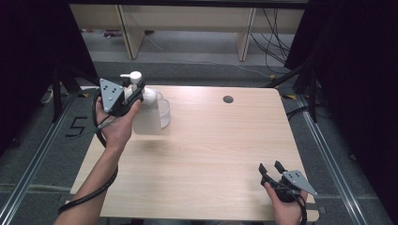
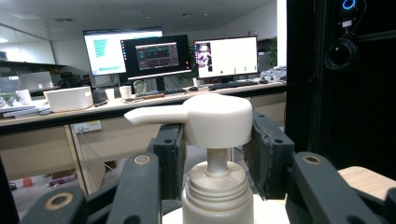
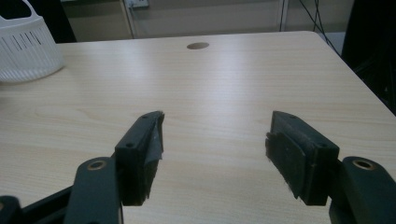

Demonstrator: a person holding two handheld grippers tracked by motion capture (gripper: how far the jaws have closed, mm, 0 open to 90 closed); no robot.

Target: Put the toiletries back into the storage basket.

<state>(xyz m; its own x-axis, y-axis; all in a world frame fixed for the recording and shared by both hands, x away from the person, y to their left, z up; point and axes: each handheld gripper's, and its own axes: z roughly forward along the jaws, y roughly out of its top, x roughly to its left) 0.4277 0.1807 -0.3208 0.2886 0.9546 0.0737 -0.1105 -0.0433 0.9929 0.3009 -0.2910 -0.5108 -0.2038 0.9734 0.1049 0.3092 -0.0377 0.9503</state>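
High view: left gripper (image 1: 133, 93) clamps neck of white pump bottle (image 1: 145, 110), held above table (image 1: 211, 140) far-left corner, by ribbed white basket (image 1: 163, 110). Step, prob: carrying bottle; next needs steady lowering, upright.
Left gripper view: rubbery black pads pinch ridged plastic collar under smooth pump head (image 2: 205, 119).
Right gripper view: right gripper (image 3: 215, 135) spread wide, holding nothing, idle over pale woodgrain top w/ round cable hole (image 3: 197, 45).

Left tongs (image 1: 136, 93) clamped, raised; right tongs (image 1: 271, 168) agape, low.
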